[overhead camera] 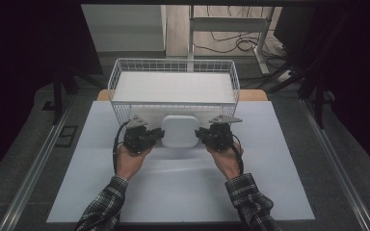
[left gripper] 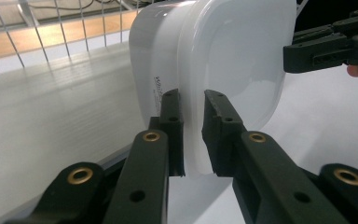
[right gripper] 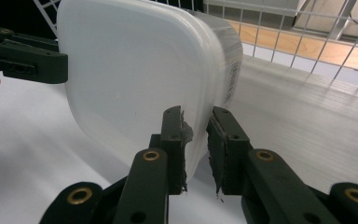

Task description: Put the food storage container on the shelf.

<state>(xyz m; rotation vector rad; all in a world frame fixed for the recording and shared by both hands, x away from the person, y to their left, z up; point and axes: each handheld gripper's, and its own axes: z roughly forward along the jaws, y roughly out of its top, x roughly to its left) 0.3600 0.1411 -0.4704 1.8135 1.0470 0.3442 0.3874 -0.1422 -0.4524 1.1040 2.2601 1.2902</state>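
A white plastic lidded container (overhead camera: pixel 179 130) with rounded corners sits between my two grippers, just in front of the wire basket (overhead camera: pixel 120 77). My left gripper (overhead camera: pixel 160 135) is shut on the lid rim at the container's left side; in the left gripper view the rim (left gripper: pixel 193 140) is pinched between both jaws (left gripper: pixel 193 109). My right gripper (overhead camera: pixel 200 133) is shut on the rim at the right side, and the right gripper view shows the edge (right gripper: pixel 196 149) clamped the same way (right gripper: pixel 196 126). Whether the container is lifted off the mat I cannot tell.
The white wire basket holds a flat white liner (overhead camera: pixel 173 86) and stands at the far edge of the white mat (overhead camera: pixel 183 187). A wooden tabletop (overhead camera: pixel 255 95) shows behind it. Dark floor, rails and cables surround the table.
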